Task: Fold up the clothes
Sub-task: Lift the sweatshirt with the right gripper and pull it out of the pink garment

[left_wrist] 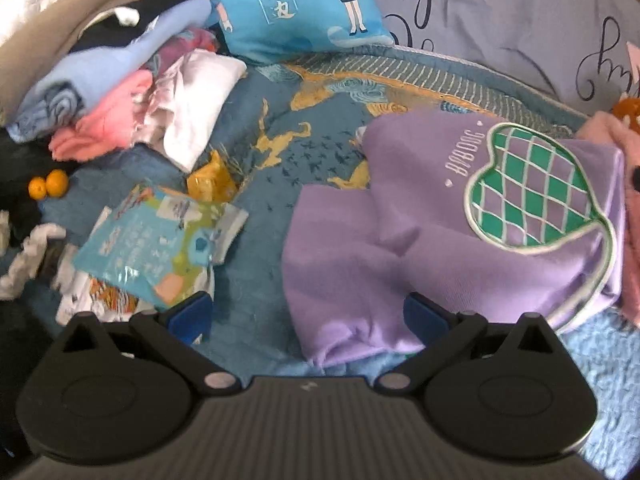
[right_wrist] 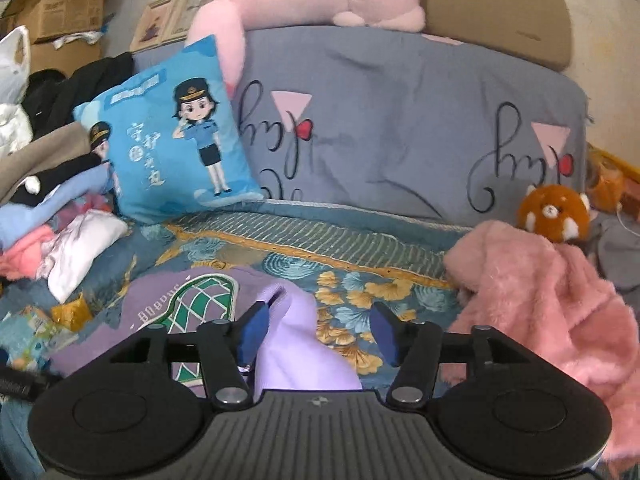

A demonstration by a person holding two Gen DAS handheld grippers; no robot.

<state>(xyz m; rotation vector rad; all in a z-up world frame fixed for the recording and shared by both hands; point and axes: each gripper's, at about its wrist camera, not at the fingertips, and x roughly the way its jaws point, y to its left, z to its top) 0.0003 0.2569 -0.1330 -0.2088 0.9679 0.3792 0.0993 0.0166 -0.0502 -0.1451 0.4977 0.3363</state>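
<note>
A lilac sweatshirt [left_wrist: 420, 232] with a green checked heart patch [left_wrist: 532, 196] lies partly folded on the blue patterned bedspread [left_wrist: 272, 148]. My left gripper [left_wrist: 308, 314] is open wide just above the sweatshirt's near corner. The cloth lies between the fingers, close to the right pad [left_wrist: 424, 312] and far from the left one. In the right wrist view the same sweatshirt [right_wrist: 304, 344] rises in a fold between the fingers of my right gripper [right_wrist: 320, 334]. That gripper is open; the fold brushes the left pad [right_wrist: 254, 332] and stands apart from the right pad.
A pile of clothes [left_wrist: 120, 92] sits at the left beside a blue cartoon cushion [left_wrist: 296, 4]. Snack packets [left_wrist: 160, 240] and two small oranges [left_wrist: 48, 186] lie near the left. A pink fluffy garment [right_wrist: 540, 300] and a red panda plush [right_wrist: 554, 212] sit right. Grey quilt [right_wrist: 400, 128] behind.
</note>
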